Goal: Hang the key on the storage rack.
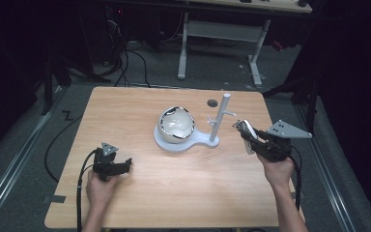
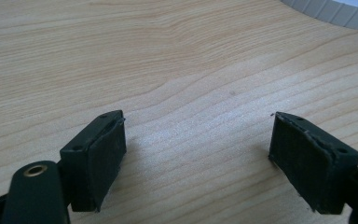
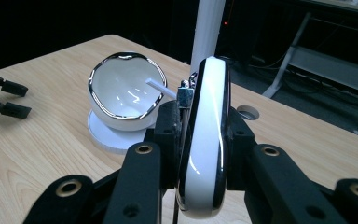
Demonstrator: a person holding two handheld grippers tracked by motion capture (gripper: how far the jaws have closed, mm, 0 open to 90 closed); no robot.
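Sitting on the wooden worktop (image 1: 140, 111) are 1 white stand (image 1: 183, 141) with 1 tall post (image 1: 220, 118), and 1 shiny white bowl (image 1: 175, 124) tipped on the stand's round base. There are 2 claws. The right claw (image 1: 244, 130), at 3 o'clock from the bowl, is clenched on 1 white glossy piece with a dark rim (image 3: 205, 140), held on edge above the worktop. The left claw (image 1: 125, 164), at 7 o'clock from the bowl, is released, its jaws wide apart over bare wood, holding nothing. The post stands between the held piece and the bowl. 1 small round hole (image 1: 212, 103) sits at 12 o'clock from the post.
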